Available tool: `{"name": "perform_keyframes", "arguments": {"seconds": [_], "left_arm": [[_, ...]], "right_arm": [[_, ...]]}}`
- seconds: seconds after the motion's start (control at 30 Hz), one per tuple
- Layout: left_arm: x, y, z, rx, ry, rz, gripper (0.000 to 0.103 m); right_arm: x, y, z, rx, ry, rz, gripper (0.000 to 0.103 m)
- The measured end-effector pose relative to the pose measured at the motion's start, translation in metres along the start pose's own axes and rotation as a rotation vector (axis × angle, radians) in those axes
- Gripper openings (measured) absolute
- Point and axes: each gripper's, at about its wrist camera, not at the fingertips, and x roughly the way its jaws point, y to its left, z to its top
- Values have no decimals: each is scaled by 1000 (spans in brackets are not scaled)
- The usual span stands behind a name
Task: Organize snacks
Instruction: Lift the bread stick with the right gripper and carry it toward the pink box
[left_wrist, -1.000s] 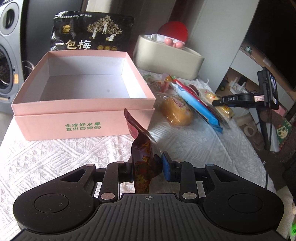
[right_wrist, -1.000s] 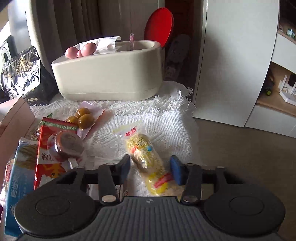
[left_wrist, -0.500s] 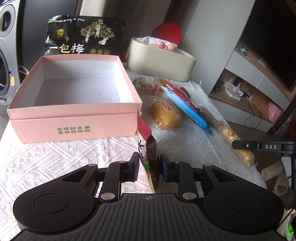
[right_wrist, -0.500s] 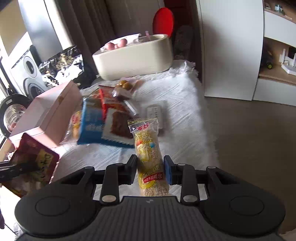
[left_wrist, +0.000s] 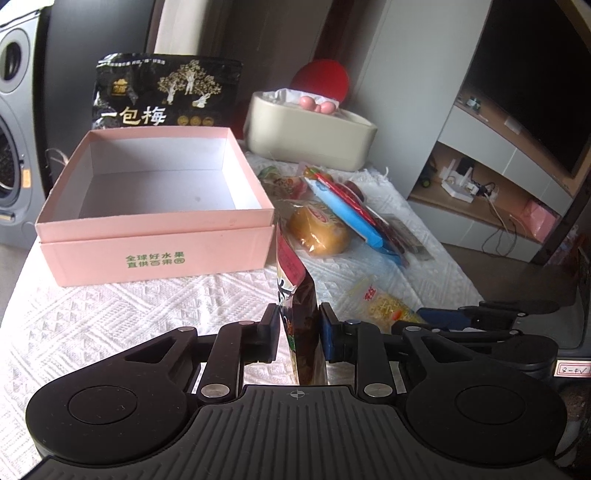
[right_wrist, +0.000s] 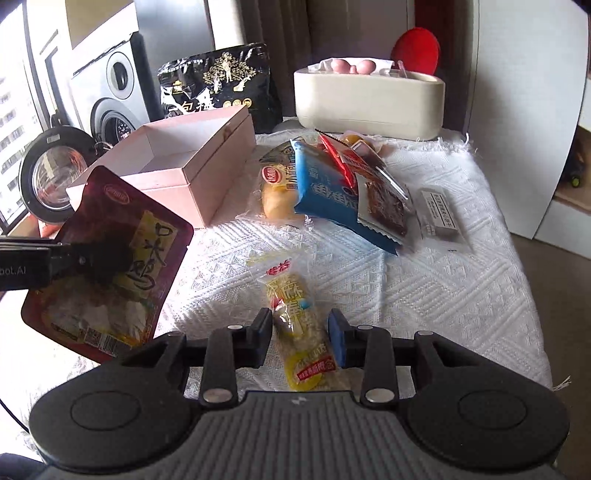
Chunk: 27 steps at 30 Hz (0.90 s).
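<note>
Left wrist view: left gripper (left_wrist: 298, 326) fingers, just closing, pinch red pouch (left_wrist: 295, 295) upright for boxing | right gripper (right_wrist: 300, 338) fingers clamp yellow snack bar (right_wrist: 295, 314) above table (right_wrist: 461, 295) | pink box (left_wrist: 159, 251) empty, ahead, awaiting both.

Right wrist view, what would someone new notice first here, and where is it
Probably the dark red snack pouch held up at the left by the left gripper, above the white cloth. Next, the yellow wrapped snack clamped in the right gripper at bottom centre. Behind them the open pink box looks empty, with a heap of snack packets to its right.
</note>
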Motion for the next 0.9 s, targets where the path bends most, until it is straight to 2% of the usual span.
{"name": "perform_keyframes", "arguments": {"seconds": [0.07,0.13,0.3,0.5,0.77,0.9], "left_arm": [[1,-7,0,23,0,-8,26],[3,-14,0,50,3,-8,26],[9,-28,-1,96,20,-17,26],[17,-38,-7,140,39,-3,25],[15,-35,-3,133,33,8,25],[11,-22,1,94,25,47,25]], "right_arm": [[1,1,-3,-4,6,-12,45],[0,0,-6,-4,-2,-33,62],[-2,-1,-18,-54,-36,-121,75],[-3,-2,-26,-55,-52,-123,81],[-8,0,-29,-33,-44,-57,81],[-3,10,-26,10,-2,-103,81]]}}
